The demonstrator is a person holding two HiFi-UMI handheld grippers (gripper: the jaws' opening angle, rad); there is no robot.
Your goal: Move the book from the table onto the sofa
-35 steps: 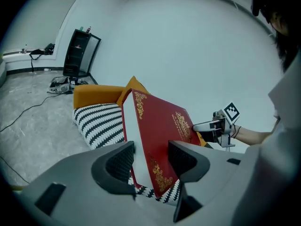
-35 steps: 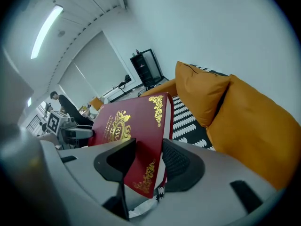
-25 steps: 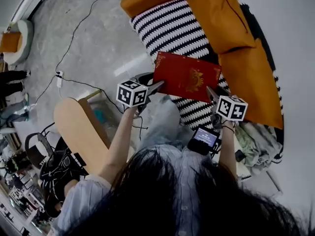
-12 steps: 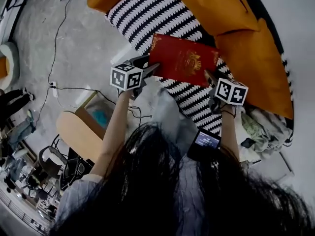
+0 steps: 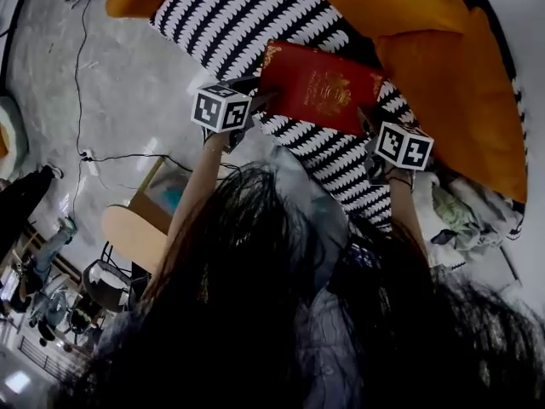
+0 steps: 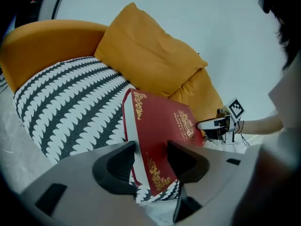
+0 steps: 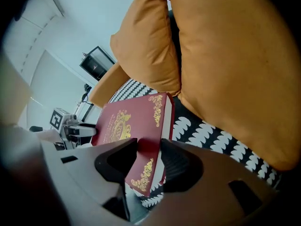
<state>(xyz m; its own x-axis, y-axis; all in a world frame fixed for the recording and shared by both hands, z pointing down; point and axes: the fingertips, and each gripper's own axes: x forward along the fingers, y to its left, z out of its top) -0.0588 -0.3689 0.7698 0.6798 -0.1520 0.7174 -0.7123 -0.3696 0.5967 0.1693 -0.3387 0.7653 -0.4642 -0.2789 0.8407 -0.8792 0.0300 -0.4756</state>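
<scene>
A red book (image 5: 324, 88) with gold ornament hangs low over the sofa's black-and-white striped seat (image 5: 230, 15), held by two near corners. My left gripper (image 5: 260, 100) grips its left corner: in the left gripper view the book (image 6: 160, 131) sits between the jaws of that gripper (image 6: 151, 152), one on the cover, one underneath. My right gripper (image 5: 370, 118) holds the right corner; its jaws (image 7: 149, 149) are closing with the book (image 7: 127, 121) between them. Whether the book's far edge touches the seat I cannot tell.
Orange cushions (image 5: 443, 83) line the sofa's back just beyond the book. A heap of pale clothes (image 5: 464, 216) lies at the seat's right end. On the grey floor to the left run a cable (image 5: 102, 156) and a wooden board (image 5: 136, 233).
Both grippers have sunk with the book, from above the sofa's front edge to just over the striped seat, nearer the orange cushions. The book has stayed between both pairs of jaws.
</scene>
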